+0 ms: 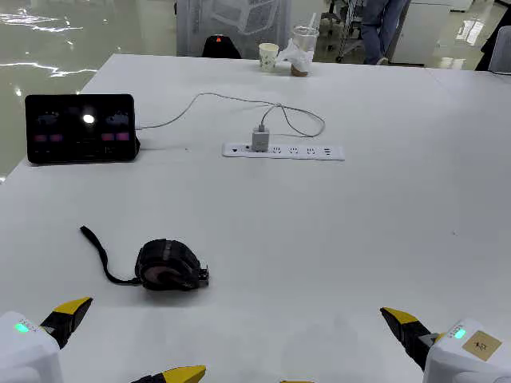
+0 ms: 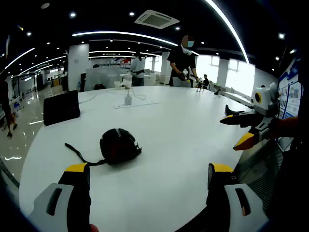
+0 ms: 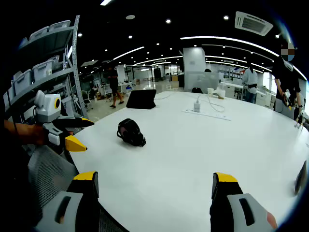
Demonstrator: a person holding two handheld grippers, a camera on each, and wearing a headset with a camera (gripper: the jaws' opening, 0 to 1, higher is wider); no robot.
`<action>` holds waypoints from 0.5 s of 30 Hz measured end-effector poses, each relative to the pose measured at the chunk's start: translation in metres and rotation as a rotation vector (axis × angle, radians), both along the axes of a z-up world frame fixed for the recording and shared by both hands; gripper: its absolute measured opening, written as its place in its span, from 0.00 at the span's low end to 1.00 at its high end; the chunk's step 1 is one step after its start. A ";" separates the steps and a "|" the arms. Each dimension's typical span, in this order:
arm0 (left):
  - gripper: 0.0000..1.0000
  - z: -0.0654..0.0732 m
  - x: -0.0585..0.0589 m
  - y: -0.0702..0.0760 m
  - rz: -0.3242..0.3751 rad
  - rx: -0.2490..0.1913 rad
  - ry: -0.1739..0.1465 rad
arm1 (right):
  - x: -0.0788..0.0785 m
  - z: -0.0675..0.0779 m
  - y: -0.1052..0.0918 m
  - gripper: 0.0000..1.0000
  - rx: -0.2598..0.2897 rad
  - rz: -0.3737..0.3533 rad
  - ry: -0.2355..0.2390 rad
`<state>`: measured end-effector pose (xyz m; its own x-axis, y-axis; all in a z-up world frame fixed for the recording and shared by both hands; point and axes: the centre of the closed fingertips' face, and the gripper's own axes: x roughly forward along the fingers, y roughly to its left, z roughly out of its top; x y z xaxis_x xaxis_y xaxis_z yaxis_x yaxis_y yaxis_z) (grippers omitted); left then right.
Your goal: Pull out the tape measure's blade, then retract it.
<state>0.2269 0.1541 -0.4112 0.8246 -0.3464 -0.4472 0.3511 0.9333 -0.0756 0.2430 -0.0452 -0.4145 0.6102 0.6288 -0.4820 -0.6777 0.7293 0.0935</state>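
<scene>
**Both grippers open, tape measure untouched**

The left gripper (image 2: 147,193) and right gripper (image 3: 154,177) hover at the near edge of the table (image 1: 319,231), jaws spread wide on nothing, probably poised to approach. The tape measure (image 1: 169,265) lies on its side ahead of the left gripper, its strap (image 1: 93,248) trailing left. The blade's hook is too small to read, and the head view crops both grippers.

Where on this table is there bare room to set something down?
The widest bare patch is the right half of the table, from the power strip down toward the right gripper. Another lies between the tape measure and the power strip. It is more crowded at the left by the tablet, and at the far edge around the cups.
</scene>
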 end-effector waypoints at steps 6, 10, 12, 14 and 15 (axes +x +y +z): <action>0.99 0.000 0.000 0.000 -0.001 0.001 0.000 | 0.000 0.000 0.000 0.98 0.000 0.002 -0.002; 0.99 -0.001 0.000 0.000 -0.004 0.002 0.001 | 0.000 0.000 0.000 0.98 0.001 0.001 0.001; 0.99 -0.001 0.000 0.000 -0.004 0.004 0.002 | 0.000 0.000 0.000 0.97 0.000 0.002 -0.003; 0.99 0.000 0.000 0.000 -0.004 0.004 0.000 | 0.001 0.000 0.000 0.97 0.004 -0.002 -0.002; 0.99 0.000 0.000 0.000 -0.004 0.003 0.000 | 0.001 0.000 0.000 0.97 0.002 -0.002 -0.003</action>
<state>0.2272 0.1542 -0.4114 0.8233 -0.3481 -0.4483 0.3547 0.9322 -0.0724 0.2441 -0.0455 -0.4143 0.6127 0.6289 -0.4787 -0.6767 0.7303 0.0933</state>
